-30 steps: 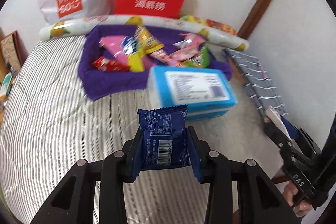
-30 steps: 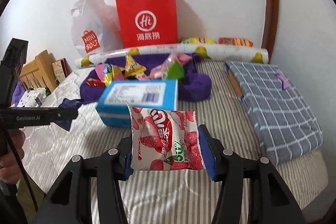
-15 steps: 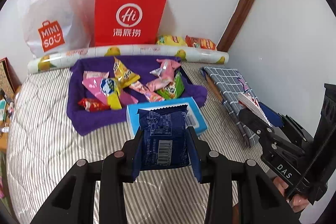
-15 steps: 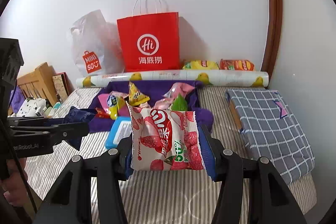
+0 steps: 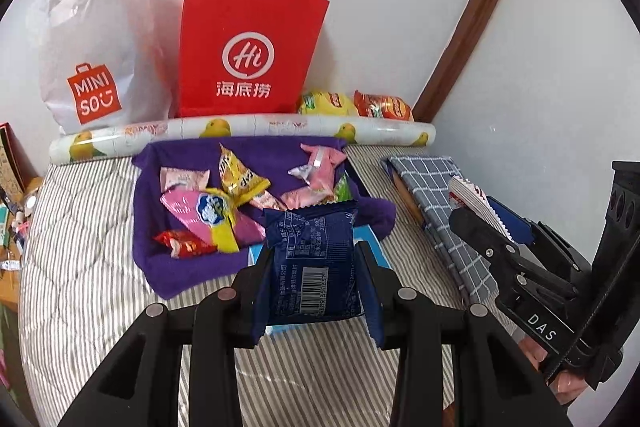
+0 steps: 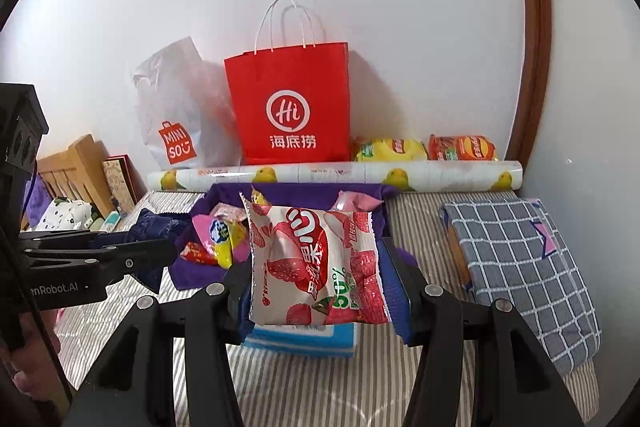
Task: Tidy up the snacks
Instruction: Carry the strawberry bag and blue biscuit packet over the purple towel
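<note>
While each gripper clamps a packet upright, left gripper (image 5: 314, 281) on blue packet (image 5: 314, 263), right gripper (image 6: 318, 283) on strawberry packet (image 6: 316, 263); purple tray (image 5: 180, 267) lies ahead, nearer the left.

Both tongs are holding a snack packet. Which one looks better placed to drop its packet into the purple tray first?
Probably the left. Its tongs hold the blue packet facing the purple tray. The right tongs, gripping the strawberry packet, sit more toward the tray's right end.

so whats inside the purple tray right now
Loose snack packets lie in the purple tray: a pink packet, a yellow one, a red one. The held blue packet hides its near right corner.
</note>
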`<state>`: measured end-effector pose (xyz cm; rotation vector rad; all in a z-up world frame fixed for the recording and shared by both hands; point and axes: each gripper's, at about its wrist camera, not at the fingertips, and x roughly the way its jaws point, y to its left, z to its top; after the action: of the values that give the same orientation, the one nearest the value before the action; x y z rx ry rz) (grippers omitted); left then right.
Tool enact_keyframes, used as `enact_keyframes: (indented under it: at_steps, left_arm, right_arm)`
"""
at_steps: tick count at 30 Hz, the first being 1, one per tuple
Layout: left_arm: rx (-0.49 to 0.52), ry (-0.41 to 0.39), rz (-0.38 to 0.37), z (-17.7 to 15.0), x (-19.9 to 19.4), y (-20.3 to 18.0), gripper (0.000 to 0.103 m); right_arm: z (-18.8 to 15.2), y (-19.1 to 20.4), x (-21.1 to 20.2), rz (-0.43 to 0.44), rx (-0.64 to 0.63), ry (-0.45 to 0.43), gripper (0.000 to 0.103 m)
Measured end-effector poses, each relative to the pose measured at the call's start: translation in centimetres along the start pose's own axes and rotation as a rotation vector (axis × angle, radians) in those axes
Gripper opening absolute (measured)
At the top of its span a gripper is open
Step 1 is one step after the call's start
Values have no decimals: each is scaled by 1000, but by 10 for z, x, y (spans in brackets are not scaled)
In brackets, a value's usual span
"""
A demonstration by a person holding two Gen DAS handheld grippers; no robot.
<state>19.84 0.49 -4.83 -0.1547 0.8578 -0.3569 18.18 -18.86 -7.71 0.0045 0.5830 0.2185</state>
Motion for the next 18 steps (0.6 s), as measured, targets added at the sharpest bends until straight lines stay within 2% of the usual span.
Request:
enact_keyframes:
  at_steps: [18]
  left_arm:
    - [-41, -29, 27, 53, 16, 37, 36]
  right_arm:
    - [43, 6, 40, -2, -12, -21, 53]
